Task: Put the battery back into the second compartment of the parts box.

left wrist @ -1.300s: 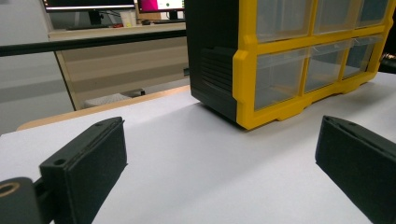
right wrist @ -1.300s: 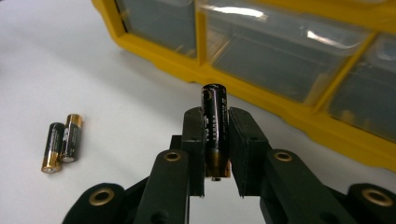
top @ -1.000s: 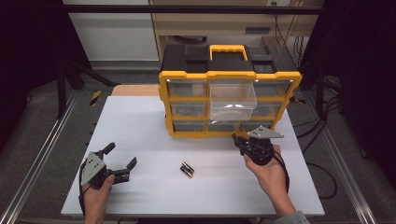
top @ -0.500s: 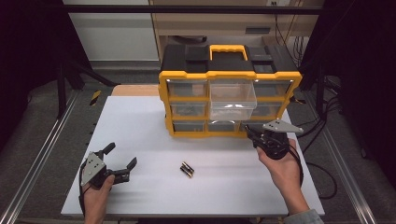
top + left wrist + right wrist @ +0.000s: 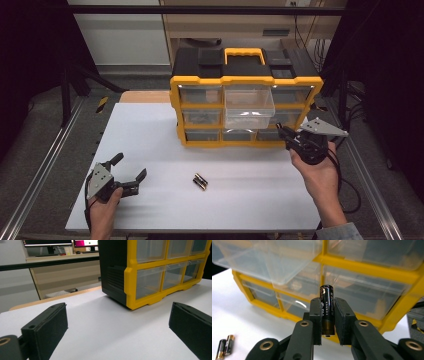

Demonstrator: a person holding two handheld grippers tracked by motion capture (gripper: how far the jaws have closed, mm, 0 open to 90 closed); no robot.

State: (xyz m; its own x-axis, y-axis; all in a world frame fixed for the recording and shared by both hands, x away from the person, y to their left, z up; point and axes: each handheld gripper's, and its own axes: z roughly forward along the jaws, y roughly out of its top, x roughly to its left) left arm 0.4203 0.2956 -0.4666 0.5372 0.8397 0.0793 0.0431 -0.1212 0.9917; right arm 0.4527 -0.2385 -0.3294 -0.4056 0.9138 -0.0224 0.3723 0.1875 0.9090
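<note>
White table (image 5: 150, 130): yellow-black drawer cabinet (image 5: 245, 107) at rear, one clear drawer (image 5: 248, 107) pulled out. Right gripper (image 5: 327, 315) clamps battery (image 5: 326, 307), print unreadable, now raised nearer the cabinet's right front. Two batteries (image 5: 200, 182) lie before the cabinet. Left gripper (image 5: 127, 175) open, empty.

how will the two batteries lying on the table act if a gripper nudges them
The batteries are smooth cylinders lying on the flat white table, so they would likely roll or separate. They look rigid and slick, so pads may slip unless squeezed across the barrel.
</note>
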